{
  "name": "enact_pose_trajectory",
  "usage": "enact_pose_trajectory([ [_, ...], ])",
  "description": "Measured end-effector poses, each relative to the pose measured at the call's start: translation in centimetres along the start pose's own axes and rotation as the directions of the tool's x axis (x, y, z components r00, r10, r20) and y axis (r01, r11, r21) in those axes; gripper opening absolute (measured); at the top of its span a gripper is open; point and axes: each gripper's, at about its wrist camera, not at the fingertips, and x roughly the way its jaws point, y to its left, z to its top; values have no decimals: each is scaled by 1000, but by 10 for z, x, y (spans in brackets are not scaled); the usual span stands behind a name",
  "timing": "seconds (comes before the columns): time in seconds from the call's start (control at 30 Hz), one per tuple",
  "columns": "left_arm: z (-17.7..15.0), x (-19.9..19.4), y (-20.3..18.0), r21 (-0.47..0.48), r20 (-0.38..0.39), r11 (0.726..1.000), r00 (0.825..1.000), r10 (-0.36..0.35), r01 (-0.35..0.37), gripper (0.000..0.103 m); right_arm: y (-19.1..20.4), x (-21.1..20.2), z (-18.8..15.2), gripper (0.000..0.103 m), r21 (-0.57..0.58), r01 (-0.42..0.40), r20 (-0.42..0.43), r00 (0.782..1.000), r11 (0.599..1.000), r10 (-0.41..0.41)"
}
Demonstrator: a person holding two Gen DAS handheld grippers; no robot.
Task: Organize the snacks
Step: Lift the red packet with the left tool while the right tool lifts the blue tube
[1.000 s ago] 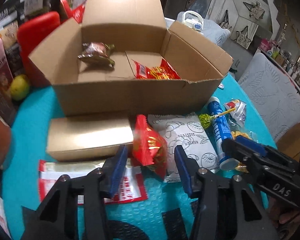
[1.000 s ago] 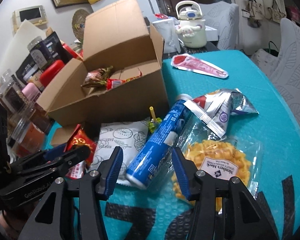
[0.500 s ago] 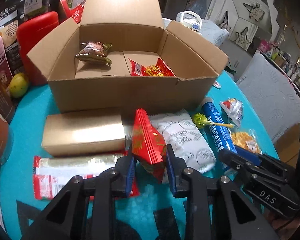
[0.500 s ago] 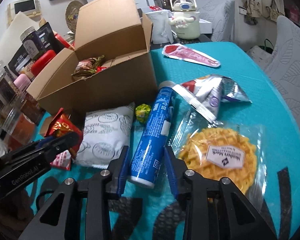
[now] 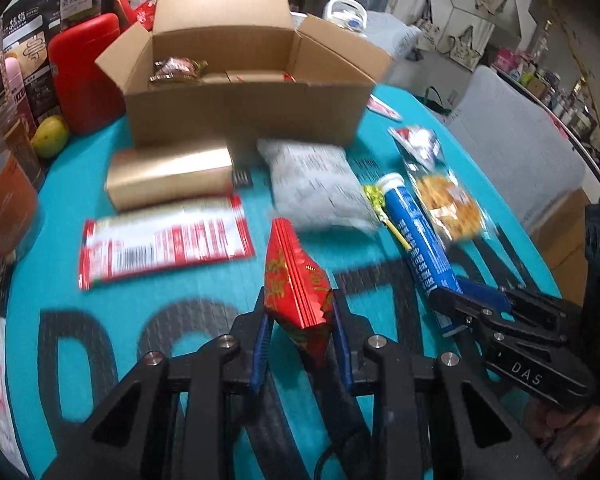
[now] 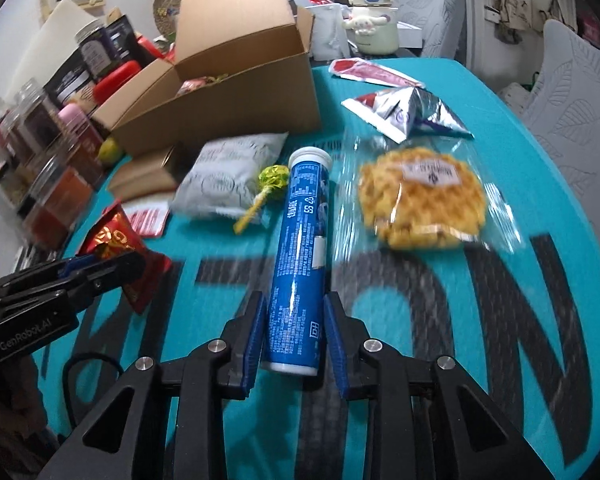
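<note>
Carrying two snacks toward the open brown cardboard box (image 5: 244, 92). Left gripper (image 5: 300, 320) pinches a red foil snack packet (image 5: 296, 280) by its lower end; packet stands upright, well short of the box. Right gripper (image 6: 294, 336), jaws closing, clasps a blue cylindrical tablet tube (image 6: 300, 256) near its base; long axis runs toward the box, white cap leading. Advice: clear the near wall, release low inside.

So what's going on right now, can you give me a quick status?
Left gripper shut on red snack packet. Right gripper closing around blue tube. Cardboard box open, path looks clear.
</note>
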Motion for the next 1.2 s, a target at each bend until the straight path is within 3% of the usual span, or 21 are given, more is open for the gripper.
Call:
enact_pose_trajectory([
  [0.23, -21, -8, -6, 26, -33, 1000, 999, -9, 10, 27, 8, -17, -23, 29, -35, -6, -43, 999, 999, 5],
  [0.4, -18, -3, -5, 24, -6, 1000, 1000, -8, 8, 28, 9, -10, -23, 31, -34, 8, -32, 999, 999, -10],
  [0.53, -13, 16, -4, 17, -78, 1000, 997, -3, 4, 28, 9, -2, -17, 41, -52, 47, -18, 999, 998, -48],
  [0.6, -12, 15, -5, 33, -37, 999, 999, -2, 4, 29, 8, 2, -14, 44, -59, 57, -9, 998, 997, -58],
  [0.8, -6, 21, -3, 20, -29, 1000, 1000, -9, 10, 29, 14, 10, -7, 45, -93, 95, 7, 995, 991, -95],
  [0.83, -4, 22, -3, 17, -28, 1000, 1000, -11, 12, 29, 15, 10, -8, 45, -99, 101, 11, 995, 990, -100],
  [0.9, -4, 22, 0, 11, 0, 1000, 1000, -19, 19, 29, 15, 10, -8, 28, -109, 121, 21, 993, 987, -119],
  [1.2, -4, 5, -4, 31, 58, 999, 998, -10, 8, 27, 9, 2, -9, 28, -68, 48, 17, 999, 997, -47],
])
